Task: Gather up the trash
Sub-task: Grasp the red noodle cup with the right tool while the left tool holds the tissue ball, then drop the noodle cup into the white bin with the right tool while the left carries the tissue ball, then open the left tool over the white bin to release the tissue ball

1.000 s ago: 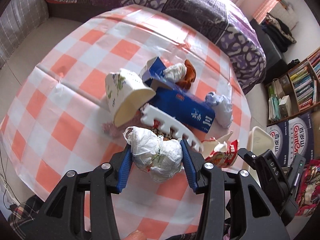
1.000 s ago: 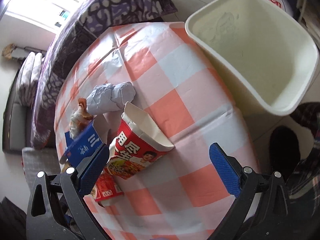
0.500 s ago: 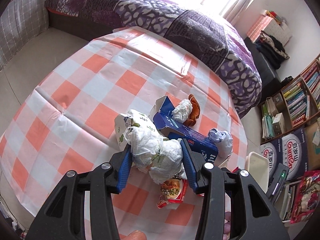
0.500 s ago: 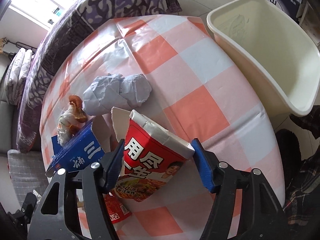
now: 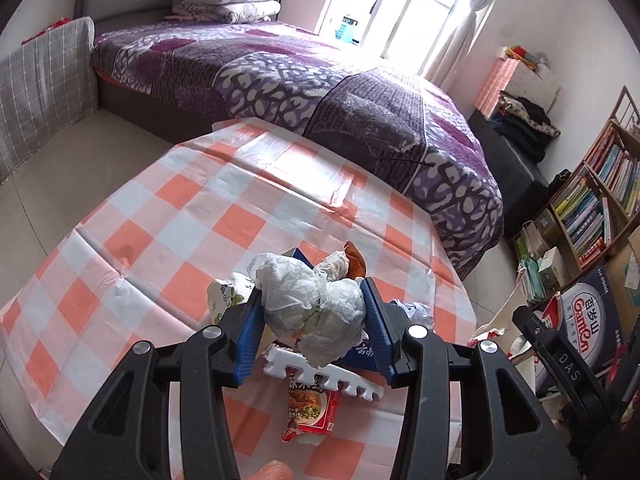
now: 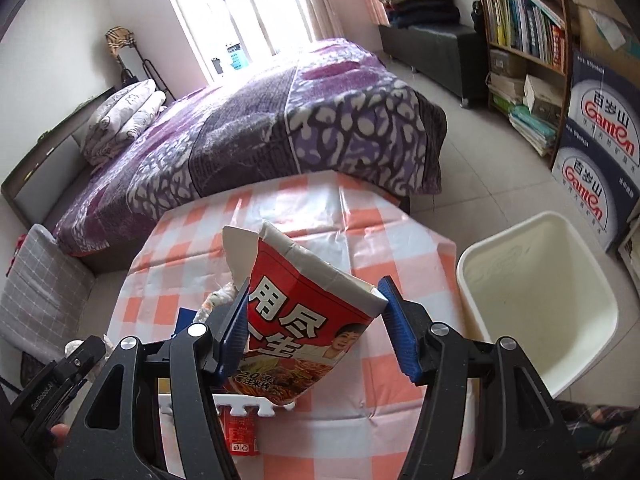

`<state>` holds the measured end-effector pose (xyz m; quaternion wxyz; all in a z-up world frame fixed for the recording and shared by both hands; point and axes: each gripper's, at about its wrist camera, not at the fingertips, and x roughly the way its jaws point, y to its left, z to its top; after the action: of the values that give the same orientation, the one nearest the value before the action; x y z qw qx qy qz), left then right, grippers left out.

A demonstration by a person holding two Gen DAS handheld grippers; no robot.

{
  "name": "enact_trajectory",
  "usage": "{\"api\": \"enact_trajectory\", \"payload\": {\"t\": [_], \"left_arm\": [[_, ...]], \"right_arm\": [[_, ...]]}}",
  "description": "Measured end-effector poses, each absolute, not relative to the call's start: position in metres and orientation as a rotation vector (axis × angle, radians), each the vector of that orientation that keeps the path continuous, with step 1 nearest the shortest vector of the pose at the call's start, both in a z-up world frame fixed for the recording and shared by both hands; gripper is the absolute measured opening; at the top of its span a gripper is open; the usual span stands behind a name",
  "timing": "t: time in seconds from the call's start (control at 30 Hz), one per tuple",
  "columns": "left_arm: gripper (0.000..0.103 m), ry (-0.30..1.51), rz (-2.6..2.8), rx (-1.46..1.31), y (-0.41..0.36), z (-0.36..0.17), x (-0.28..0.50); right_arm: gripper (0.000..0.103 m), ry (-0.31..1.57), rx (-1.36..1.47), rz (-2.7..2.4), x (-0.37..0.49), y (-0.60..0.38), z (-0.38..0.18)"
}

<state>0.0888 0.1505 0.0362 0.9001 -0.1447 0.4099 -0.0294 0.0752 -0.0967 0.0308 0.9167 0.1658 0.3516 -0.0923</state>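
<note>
Both grippers have lifted off the table since the earlier frames, each carrying its load up so the bed and window now fill the far part of both views. Left gripper [image 5: 312,334] jaws clamped on a crumpled white plastic bag [image 5: 310,310], held in the air above the trash pile. Right gripper [image 6: 314,330] jaws clamped on a red instant-noodle cup [image 6: 298,328], tilted, torn lid flap sticking up at its far end.

Left view, near to far: red noodle wrapper [image 5: 310,412] lies flat on the checkered tablecloth [image 5: 200,216], nearest the camera. Just past it a white toothed foam strip [image 5: 320,374], partly under the bag. Blue carton [image 5: 362,354] peeks out beside the right blue pad. White floral paper cup [image 5: 224,296] sits left of the bag, half hidden by the left finger. Behind the bag a white wad with a brown scrap [image 5: 344,262]. Crumpled pale paper [image 5: 414,312] right of the right finger. Beyond the table, the purple bed [image 5: 320,92].

Right view: foam strip [image 6: 256,406] and a red packet [image 6: 240,434] show on the cloth below the held cup. Cream waste bin [image 6: 540,296] stands on the floor to the right of the table, open top, well apart from the cup. Ganten boxes [image 6: 596,164] and bookshelf [image 6: 524,16] farther right.
</note>
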Motion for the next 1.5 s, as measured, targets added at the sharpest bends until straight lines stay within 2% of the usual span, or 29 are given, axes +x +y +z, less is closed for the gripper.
{"api": "enact_trajectory", "payload": {"t": [0.43,0.6,0.7,0.9,1.13,1.5], "left_arm": [[0.047,0.857,-0.135,-0.180,0.075,0.024,0.086],[0.047,0.894,-0.171,-0.132,0.046,0.011,0.083],[0.046,0.911,-0.203,-0.115,0.029,0.008,0.080],[0.046,0.929,-0.288,-0.102,-0.008,0.011,0.075],[0.047,0.946,-0.375,-0.070,-0.060,0.011,0.072],[0.047,0.980,-0.529,-0.042,-0.152,0.018,0.062]], "right_arm": [[0.060,0.666,0.209,-0.354,0.045,-0.171,0.017],[0.062,0.737,0.236,-0.448,0.038,-0.210,0.002],[0.068,0.783,0.262,-0.474,0.036,-0.231,-0.006],[0.091,0.777,0.279,-0.547,0.023,-0.260,-0.002],[0.091,0.733,0.337,-0.599,0.000,-0.296,0.008],[0.091,0.649,0.608,-0.708,-0.042,-0.360,0.013]]}}
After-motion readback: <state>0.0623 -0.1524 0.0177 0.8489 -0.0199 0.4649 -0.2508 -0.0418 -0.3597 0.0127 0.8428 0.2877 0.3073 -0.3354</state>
